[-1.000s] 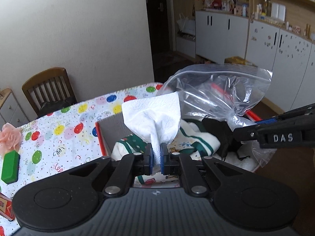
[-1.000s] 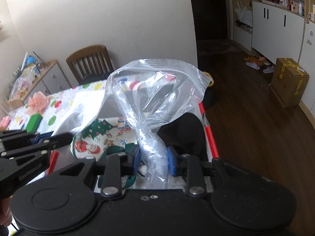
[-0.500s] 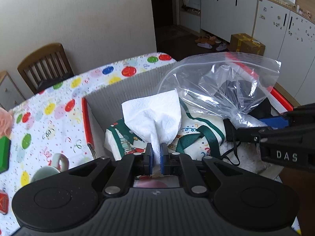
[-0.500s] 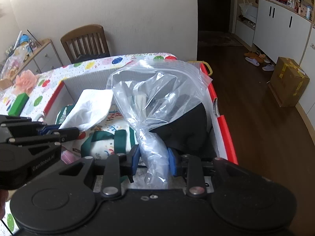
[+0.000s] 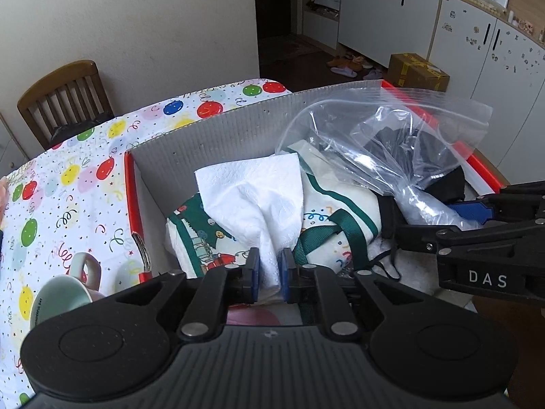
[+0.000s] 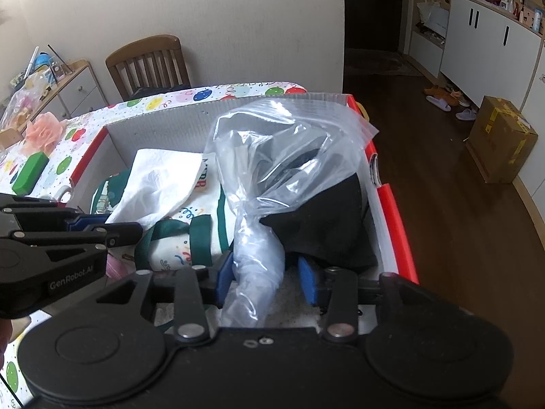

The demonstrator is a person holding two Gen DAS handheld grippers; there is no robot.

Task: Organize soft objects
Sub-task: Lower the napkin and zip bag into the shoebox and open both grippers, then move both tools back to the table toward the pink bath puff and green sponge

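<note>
With both items over the box (image 5: 211, 136), the left gripper (image 5: 269, 274) jaws are opening around the tissue (image 5: 252, 197) and the right gripper (image 6: 267, 281) jaws around the plastic bag (image 6: 286, 156); spread fully, then withdraw straight, snagging nothing.

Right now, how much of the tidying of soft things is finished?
Mostly done, it seems: printed tote and black cloth lie in the box. Left gripper and right gripper are opening, white tissue and plastic bag between their jaws. Left: withdrawing both.
</note>
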